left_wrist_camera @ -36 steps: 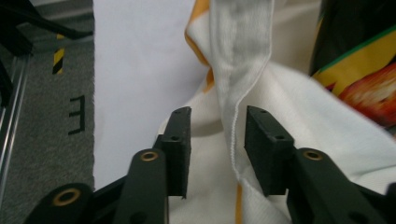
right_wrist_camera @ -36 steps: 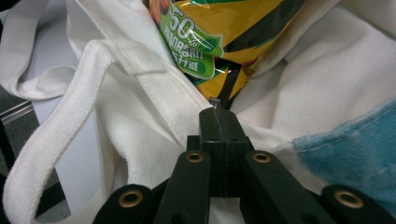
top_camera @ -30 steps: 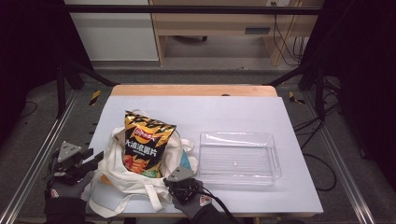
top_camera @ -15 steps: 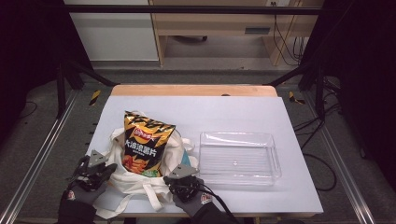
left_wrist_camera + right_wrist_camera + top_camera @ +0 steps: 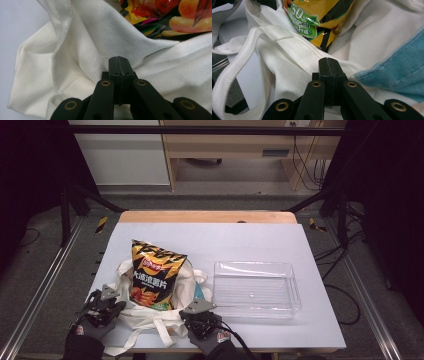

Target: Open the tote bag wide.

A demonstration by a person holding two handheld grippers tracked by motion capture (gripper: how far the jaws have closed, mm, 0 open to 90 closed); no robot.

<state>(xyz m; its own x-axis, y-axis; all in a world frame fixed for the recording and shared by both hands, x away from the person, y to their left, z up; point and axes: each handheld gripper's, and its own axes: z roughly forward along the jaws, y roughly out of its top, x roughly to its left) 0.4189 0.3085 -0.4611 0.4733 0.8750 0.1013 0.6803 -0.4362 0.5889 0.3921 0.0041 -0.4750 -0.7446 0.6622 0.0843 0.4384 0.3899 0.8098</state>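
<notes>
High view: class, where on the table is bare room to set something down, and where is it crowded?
Free: the table strip behind the chip bag and clear tray. Crowded: the near left, where the tote bag sprawls.

A pale table (image 5: pixel 250 240) with a wooden strip along its far edge carries two things. A white cloth bag (image 5: pixel 150 312) lies on the near left part, its straps (image 5: pixel 162 332) trailing over the near edge. A clear plastic tray (image 5: pixel 256 289) sits on the near right part, just beside the bag. The far half of the top is bare. Around the table runs grey floor (image 5: pixel 45 275).
</notes>
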